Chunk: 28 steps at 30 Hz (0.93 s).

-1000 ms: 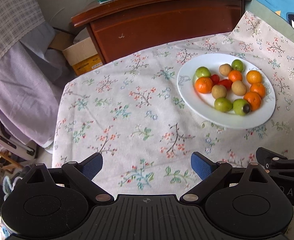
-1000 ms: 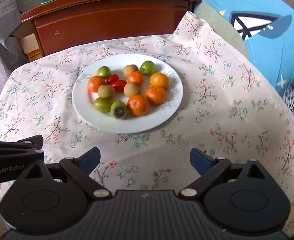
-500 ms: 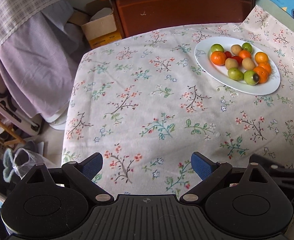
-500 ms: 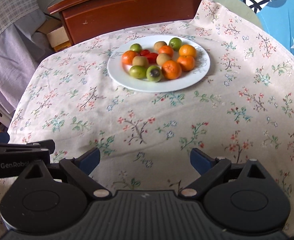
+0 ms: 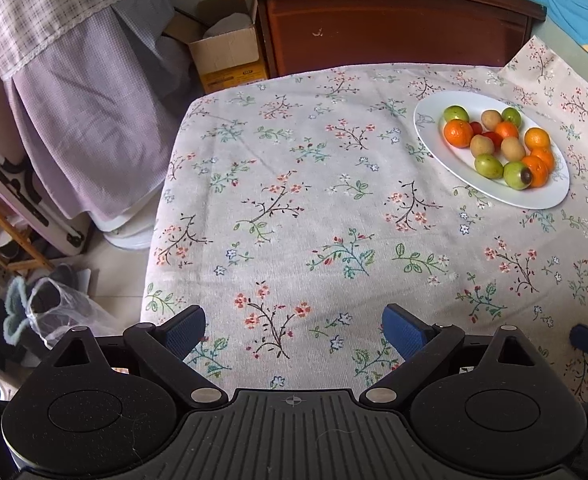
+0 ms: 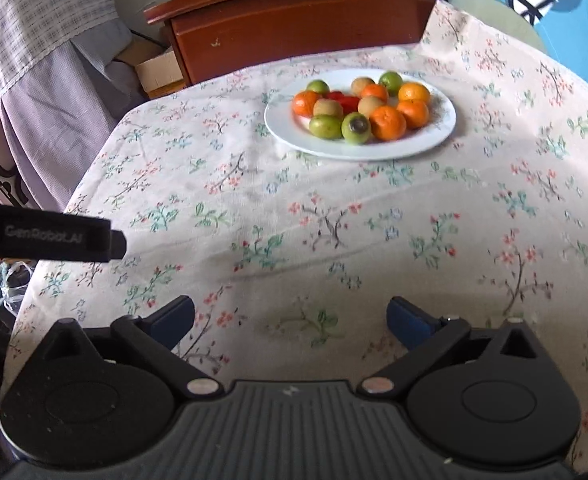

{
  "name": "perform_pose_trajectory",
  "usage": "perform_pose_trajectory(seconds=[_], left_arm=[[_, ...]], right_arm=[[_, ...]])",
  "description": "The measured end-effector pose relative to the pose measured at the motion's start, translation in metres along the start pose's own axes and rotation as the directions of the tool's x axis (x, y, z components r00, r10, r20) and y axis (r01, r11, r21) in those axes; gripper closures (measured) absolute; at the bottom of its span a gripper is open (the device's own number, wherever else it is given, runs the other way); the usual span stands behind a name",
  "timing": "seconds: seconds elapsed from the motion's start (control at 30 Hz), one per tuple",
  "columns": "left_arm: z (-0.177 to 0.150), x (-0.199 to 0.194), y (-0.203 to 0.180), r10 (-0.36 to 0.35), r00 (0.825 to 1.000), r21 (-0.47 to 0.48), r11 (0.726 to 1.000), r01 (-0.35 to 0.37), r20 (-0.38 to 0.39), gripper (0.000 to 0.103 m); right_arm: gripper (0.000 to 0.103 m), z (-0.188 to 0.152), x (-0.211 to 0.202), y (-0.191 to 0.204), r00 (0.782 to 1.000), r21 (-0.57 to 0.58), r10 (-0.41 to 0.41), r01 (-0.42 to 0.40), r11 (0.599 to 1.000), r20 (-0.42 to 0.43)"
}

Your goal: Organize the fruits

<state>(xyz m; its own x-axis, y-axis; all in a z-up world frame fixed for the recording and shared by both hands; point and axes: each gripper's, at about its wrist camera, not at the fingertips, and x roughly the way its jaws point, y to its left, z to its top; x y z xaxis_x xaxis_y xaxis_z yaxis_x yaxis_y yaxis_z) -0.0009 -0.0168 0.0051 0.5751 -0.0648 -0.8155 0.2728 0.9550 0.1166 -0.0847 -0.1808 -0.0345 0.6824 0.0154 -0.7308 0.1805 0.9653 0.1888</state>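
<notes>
Both grippers hang over the cloth (image 5: 294, 208), well short of the plate (image 5: 541, 196). The left gripper (image 5: 294, 332) has its jaws wide, nothing between the blue pads (image 5: 184, 334) but printed flowers. The right gripper (image 6: 290, 322) shows its jaws opening, spread wide, and only bare cloth lies in the gap.

The plate sits far across the table, near the wooden cabinet (image 5: 393, 28); in the left view it is at upper right, in the right view it is up the middle. On it lies the fruit, bunched together: oranges (image 6: 389, 122) along the right and one at the left, green fruits (image 6: 325, 126) front and back, one green fruit with a dark end (image 6: 356, 127) facing the camera, brown ones (image 6: 327, 107) in the middle, and something red (image 6: 343, 99) tucked behind them. All the fruit is on the plate and neither gripper touches any.

In the right view, one finger of the left gripper pokes in from the left edge, above the cloth. A cardboard box (image 5: 226, 54) stands beside the cabinet, and a lilac checked fabric (image 5: 78, 120) hangs past the table's left edge.
</notes>
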Motion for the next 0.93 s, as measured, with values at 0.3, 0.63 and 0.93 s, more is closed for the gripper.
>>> perform_pose_trajectory(seconds=[0.3, 0.63, 0.93], left_arm=[[-0.001, 0.006, -0.001, -0.007, 1.000, 0.000, 1.000, 0.007, -0.020, 0.007], [0.000, 0.014, 0.006, -0.016, 0.999, -0.037, 0.999, 0.015, -0.031, 0.006], [0.001, 0.021, 0.009, -0.017, 0.999, -0.056, 0.998, 0.014, -0.047, 0.006]], right_arm=[[0.001, 0.008, 0.029, 0.014, 0.996, -0.176, -0.067, 0.075, 0.981, 0.055], [0.001, 0.021, 0.049, 0.015, 0.992, -0.200, -0.029, 0.053, 0.978, 0.119], [0.001, 0.026, 0.056, 0.015, 0.991, -0.204, -0.020, 0.046, 0.978, 0.129]])
